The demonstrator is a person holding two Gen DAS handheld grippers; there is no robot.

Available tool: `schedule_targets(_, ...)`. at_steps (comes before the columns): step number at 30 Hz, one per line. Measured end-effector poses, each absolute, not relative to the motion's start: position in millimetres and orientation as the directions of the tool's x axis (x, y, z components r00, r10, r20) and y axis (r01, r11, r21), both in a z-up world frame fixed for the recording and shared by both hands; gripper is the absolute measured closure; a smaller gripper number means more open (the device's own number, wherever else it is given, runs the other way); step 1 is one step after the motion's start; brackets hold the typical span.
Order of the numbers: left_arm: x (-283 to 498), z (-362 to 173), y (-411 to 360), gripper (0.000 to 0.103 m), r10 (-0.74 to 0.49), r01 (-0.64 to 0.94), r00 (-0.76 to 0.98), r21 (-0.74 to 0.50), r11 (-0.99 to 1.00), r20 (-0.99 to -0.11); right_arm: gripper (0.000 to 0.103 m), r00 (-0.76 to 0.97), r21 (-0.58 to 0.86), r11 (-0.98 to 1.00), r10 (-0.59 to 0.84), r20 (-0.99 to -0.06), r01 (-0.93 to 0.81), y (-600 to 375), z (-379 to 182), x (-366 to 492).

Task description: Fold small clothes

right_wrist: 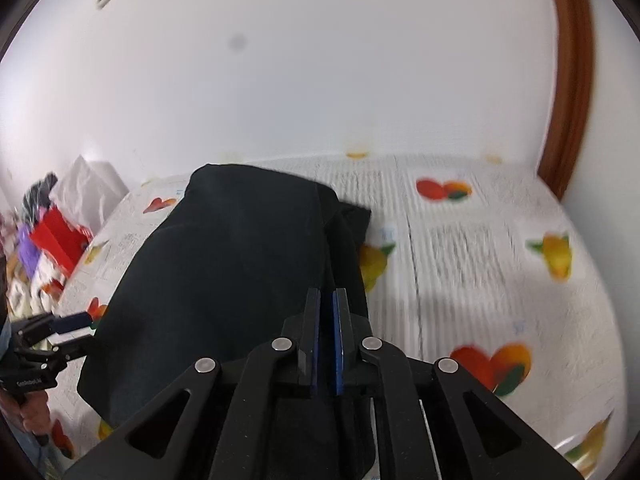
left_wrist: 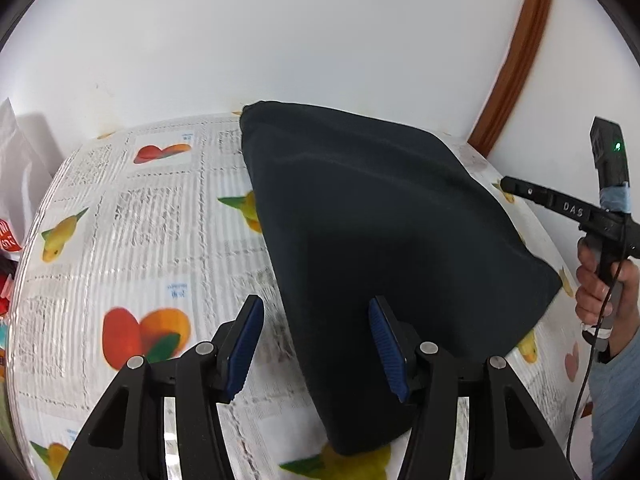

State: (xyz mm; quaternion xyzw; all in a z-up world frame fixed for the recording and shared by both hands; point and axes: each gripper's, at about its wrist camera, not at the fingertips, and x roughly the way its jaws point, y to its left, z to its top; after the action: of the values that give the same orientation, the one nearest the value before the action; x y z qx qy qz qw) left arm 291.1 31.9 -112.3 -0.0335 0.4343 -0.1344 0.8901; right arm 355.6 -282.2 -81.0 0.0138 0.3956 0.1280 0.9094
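A dark cloth (left_wrist: 384, 220) lies folded mid-frame on the fruit-print surface (left_wrist: 132, 220). The left tongs (left_wrist: 316, 340) are spread over its near edge. The right tongs (right_wrist: 327, 320) are pressed together, apparently pinching a fold.

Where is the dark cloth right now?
The dark cloth lies on the fruit-print tablecloth near the white wall, just ahead of the open left gripper.

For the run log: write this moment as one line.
step: folding | item: dark navy cloth garment on fruit-print tablecloth | left tongs: open, at hem | right tongs: shut on garment edge
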Motion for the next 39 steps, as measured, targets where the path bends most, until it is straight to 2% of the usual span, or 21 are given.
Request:
schedule_targets(3,311,-116,36,0.046,-0.283,0.188,0.569,-0.212,0.959,-0.772,0.052,0.630,0.114,0.968,0.232,-0.742,-0.222,-270,-80,387)
schedule_targets(7,329,-122,35,0.046,-0.302,0.195,0.550,-0.232,0.953,-0.779,0.052,0.560,0.151,0.973,0.223,-0.798,-0.173,-263,-99,439)
schedule_targets(9,336,-127,34,0.046,-0.311,0.200,0.541,-0.240,0.950,-0.781,0.057,0.531,0.193,0.969,0.247,-0.810,-0.156,-262,-109,459)
schedule_targets(11,341,-131,30,0.044,-0.309,0.202,0.539,-0.236,0.950,-0.783,0.072,0.502,0.254,0.955,0.295,-0.813,-0.150,-259,-121,477)
schedule_targets(12,343,-133,29,0.044,-0.305,0.202,0.538,-0.231,0.952,-0.786,0.088,0.480,0.287,0.943,0.332,-0.812,-0.167,-258,-126,482)
schedule_targets(13,343,-135,28,0.044,-0.303,0.204,0.536,-0.228,0.952,-0.788,0.094,0.483,0.290,0.937,0.348,-0.803,-0.192,-256,-124,484)
schedule_targets(15,342,-134,27,0.044,-0.310,0.216,0.539,-0.227,0.950,-0.783,0.095,0.536,0.303,0.918,0.395,-0.747,-0.255,-262,-111,478)
schedule_targets(17,341,-134,28,0.044,-0.319,0.222,0.538,-0.234,0.947,-0.780,0.096,0.568,0.331,0.911,0.412,-0.713,-0.245,-275,-106,475)
schedule_targets(21,344,-134,27,0.044,-0.323,0.229,0.537,-0.233,0.945,-0.780,0.099,0.518,0.300,0.939,0.344,-0.783,-0.170,-281,-129,487)
schedule_targets(27,336,-129,32,0.044,-0.318,0.228,0.544,-0.228,0.946,-0.776,0.093,0.551,0.286,0.943,0.332,-0.766,-0.171,-299,-102,449)
schedule_targets(29,333,-128,34,0.044,-0.321,0.222,0.545,-0.236,0.946,-0.775,0.083,0.540,0.290,0.938,0.346,-0.767,-0.189,-302,-97,428)
schedule_targets(30,330,-127,36,0.044,-0.325,0.218,0.544,-0.243,0.945,-0.774,0.068,0.529,0.295,0.934,0.356,-0.770,-0.200,-304,-96,416)
schedule_targets(31,326,-126,37,0.044,-0.334,0.217,0.542,-0.256,0.942,-0.771,0.059,0.522,0.300,0.930,0.367,-0.770,-0.212,-306,-97,404)
schedule_targets(35,313,-125,40,0.044,-0.349,0.214,0.542,-0.276,0.937,-0.764,0.059,0.519,0.312,0.920,0.392,-0.759,-0.239,-305,-105,367)
schedule_targets(36,311,-126,39,0.044,-0.352,0.210,0.542,-0.282,0.936,-0.763,0.061,0.524,0.317,0.917,0.398,-0.753,-0.240,-303,-108,361)
schedule_targets(38,309,-132,35,0.044,-0.358,0.199,0.531,-0.297,0.934,-0.769,0.080,0.526,0.322,0.910,0.414,-0.743,-0.261,-295,-116,356)
schedule_targets(39,308,-134,32,0.044,-0.346,0.191,0.529,-0.289,0.938,-0.775,0.098,0.521,0.322,0.909,0.416,-0.745,-0.266,-289,-120,357)
